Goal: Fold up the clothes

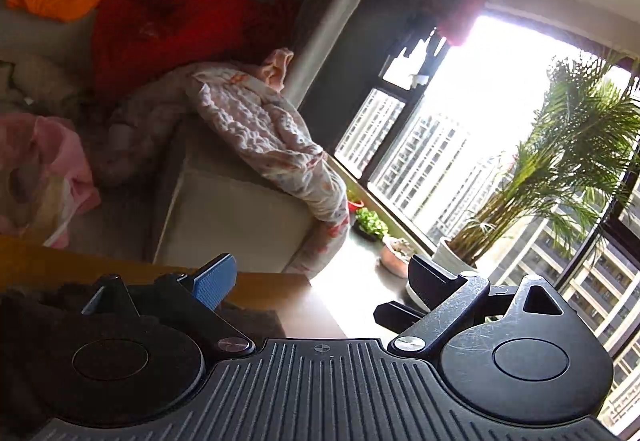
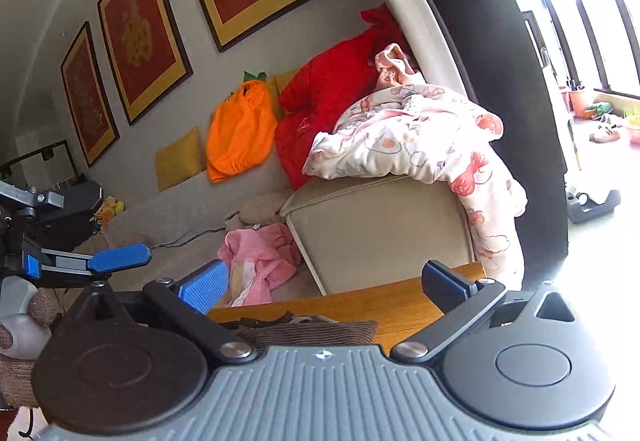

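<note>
Both the left gripper [image 1: 324, 281] and right gripper [image 2: 324, 281] hover with jaws wide, gripping nothing, above a brown, seemingly corduroy garment [image 2: 308, 329] near the wooden table's [image 2: 400, 305] far edge.

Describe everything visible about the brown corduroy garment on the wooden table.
The brown ribbed corduroy garment lies flat on the orange-brown wooden table, close under the right tongs, which are open above it and not gripping it. Only its far edge shows, slightly rumpled, with a paler inner band. In the left wrist view it appears dark and blurred.

Brown ribbed garment [image 2: 308, 331], orange-brown table [image 2: 400, 305], blue-padded fingers [image 2: 204, 287], red jacket [image 2: 324, 97], pink-printed quilt [image 2: 420, 137].
</note>
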A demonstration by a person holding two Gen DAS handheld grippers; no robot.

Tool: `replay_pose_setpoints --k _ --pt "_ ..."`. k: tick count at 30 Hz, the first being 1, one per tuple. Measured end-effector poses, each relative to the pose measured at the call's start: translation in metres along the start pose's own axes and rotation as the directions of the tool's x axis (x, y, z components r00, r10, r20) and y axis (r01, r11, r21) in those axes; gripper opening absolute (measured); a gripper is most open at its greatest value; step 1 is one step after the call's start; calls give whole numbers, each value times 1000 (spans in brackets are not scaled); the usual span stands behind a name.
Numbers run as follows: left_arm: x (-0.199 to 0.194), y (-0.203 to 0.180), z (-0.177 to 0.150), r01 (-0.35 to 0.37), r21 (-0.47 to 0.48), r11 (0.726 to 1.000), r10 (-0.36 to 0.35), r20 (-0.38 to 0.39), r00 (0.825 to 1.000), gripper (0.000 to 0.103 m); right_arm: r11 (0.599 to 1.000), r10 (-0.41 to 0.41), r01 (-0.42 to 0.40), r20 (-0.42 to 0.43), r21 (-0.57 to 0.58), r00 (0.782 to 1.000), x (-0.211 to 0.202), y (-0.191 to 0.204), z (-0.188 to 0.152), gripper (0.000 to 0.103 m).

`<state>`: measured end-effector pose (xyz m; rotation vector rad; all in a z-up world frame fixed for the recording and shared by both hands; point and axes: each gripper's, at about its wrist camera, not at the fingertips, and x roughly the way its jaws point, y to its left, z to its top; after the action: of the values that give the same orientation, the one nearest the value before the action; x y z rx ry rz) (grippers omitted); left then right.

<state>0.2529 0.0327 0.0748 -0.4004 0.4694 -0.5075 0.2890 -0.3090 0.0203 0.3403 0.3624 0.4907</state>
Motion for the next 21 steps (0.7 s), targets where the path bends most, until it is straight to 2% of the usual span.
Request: replay_pose_setpoints --k 2,4,6,7,10,14,15,16,18,20,21 --pt "-14 16 -3 -99 20 995 99 0 995 99 998 57 -55 -52 29 997 8 6 -5 103" --pt "-30 34 -12 -159 18 987 160 -14 987 100 993 114 -111 -127 34 985 17 18 -11 103" --pt "-47 51 -23 -190 14 982 190 -28 981 101 991 125 -131 -206 -17 971 23 36 -23 102" --pt "-55 59 -30 -195 10 981 195 -35 980 101 990 109 -126 -243 -55 964 26 45 -30 95" --pt "-72 80 -48 -171 -10 985 171 -46 984 102 985 87 -131 -338 -109 937 24 60 -51 73" --pt "-81 100 -70 -99 -61 993 97 -44 994 103 975 88 -166 -426 -149 900 14 74 -71 71" --pt "-79 104 -74 -80 -78 994 77 -40 996 103 968 84 -178 -443 -176 892 13 80 -75 64" --pt "-78 107 -78 -62 -93 994 59 -36 998 103 960 78 -191 -460 -205 884 13 87 -80 42" --pt "-76 109 -84 -37 -113 993 34 -28 999 103 949 70 -207 -477 -240 876 20 100 -79 22" --pt "-78 108 -86 -32 -107 994 31 -17 999 103 936 74 -213 -436 -280 897 26 115 -61 18" --pt "-79 108 -87 -30 -103 994 29 -11 1000 103 931 80 -209 -391 -300 917 27 120 -45 18"
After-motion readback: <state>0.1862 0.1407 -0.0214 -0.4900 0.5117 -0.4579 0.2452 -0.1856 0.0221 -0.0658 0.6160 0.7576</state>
